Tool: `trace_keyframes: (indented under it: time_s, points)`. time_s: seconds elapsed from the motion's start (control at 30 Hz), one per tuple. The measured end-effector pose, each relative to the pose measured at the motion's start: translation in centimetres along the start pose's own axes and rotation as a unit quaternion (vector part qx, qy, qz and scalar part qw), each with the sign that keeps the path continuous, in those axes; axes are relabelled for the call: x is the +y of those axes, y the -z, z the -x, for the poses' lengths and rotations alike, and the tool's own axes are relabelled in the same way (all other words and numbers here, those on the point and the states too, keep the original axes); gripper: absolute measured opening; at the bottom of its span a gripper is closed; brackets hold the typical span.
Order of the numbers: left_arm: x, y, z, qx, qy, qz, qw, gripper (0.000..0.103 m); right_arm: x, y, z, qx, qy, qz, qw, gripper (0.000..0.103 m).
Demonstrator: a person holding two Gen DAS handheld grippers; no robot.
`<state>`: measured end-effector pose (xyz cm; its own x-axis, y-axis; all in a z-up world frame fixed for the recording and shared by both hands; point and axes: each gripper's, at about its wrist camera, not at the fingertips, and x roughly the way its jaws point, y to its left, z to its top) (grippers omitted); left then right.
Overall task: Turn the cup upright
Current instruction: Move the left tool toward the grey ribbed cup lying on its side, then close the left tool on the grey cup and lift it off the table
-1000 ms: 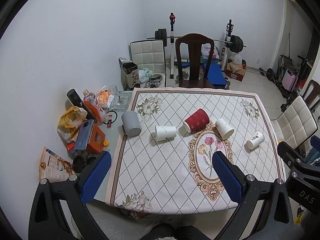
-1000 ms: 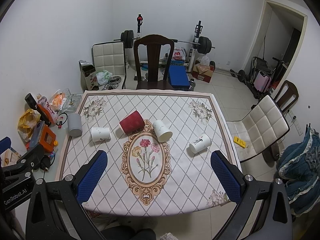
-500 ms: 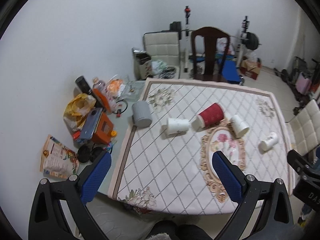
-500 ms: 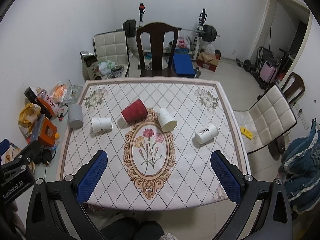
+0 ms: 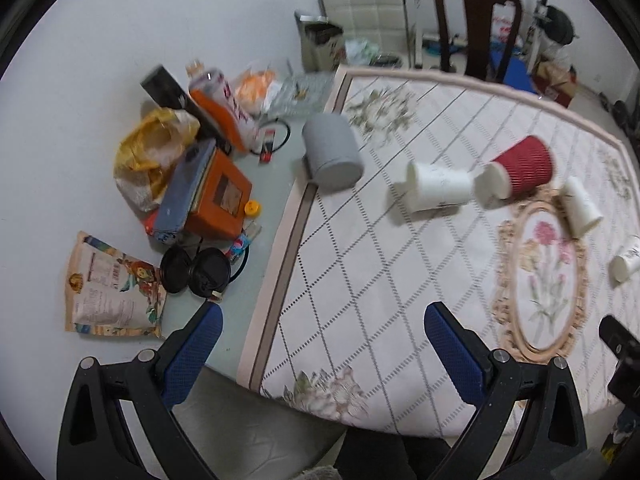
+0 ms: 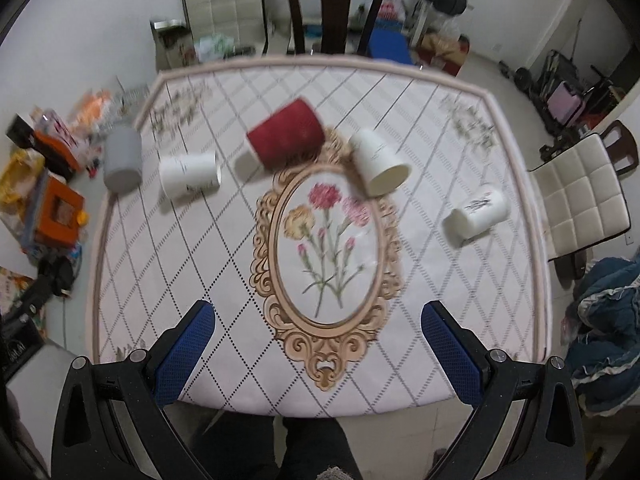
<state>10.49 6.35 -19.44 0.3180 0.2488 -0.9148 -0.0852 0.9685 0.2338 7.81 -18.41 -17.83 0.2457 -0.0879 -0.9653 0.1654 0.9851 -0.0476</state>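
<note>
Several cups lie on their sides on the patterned tablecloth [image 6: 224, 264]: a grey cup [image 5: 332, 152] [image 6: 122, 158] at the left edge, a white cup [image 5: 438, 186] [image 6: 190, 174], a red ribbed cup [image 5: 520, 166] [image 6: 286, 136], a second white cup [image 6: 378, 162] [image 5: 580, 208] and a third white cup [image 6: 476, 214] [image 5: 626, 262] at the right. My left gripper [image 5: 320, 354] is open and empty above the table's front left edge. My right gripper [image 6: 318, 354] is open and empty above the front edge, well short of the cups.
Clutter lies on the floor left of the table: an orange box [image 5: 218, 196], a yellow bag [image 5: 148, 152], bottles, black lids [image 5: 196, 270] and a printed packet [image 5: 108, 288]. A dark wooden chair [image 6: 334, 4] stands behind the table; a white padded chair [image 6: 584, 196] stands at its right.
Both grippers have moved down and forward toward the table. The left view has swung left toward the grey cup and floor clutter. The cups have not moved.
</note>
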Motion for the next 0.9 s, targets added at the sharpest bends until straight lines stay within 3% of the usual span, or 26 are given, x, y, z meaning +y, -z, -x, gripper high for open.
trace_keyframes:
  time_s: [0.43, 0.67, 0.9]
  points:
    - [2.2, -9.7, -13.5, 0.072, 0.011, 0.017, 0.9972, 0.103, 8.4, -6.7, -13.5, 0.105, 0.023, 0.007, 0.994, 0.103]
    - [1.8, -14.0, -17.7, 0.086, 0.035, 0.018, 0.9955, 0.103, 10.6, -9.9, -17.9, 0.127, 0.032, -0.002, 0.991, 0.102]
    - [1.4, -17.8, -21.3, 0.102, 0.085, 0.039, 0.9904, 0.102, 11.2, -12.2, -20.1, 0.138, 0.038, -0.018, 0.990, 0.101]
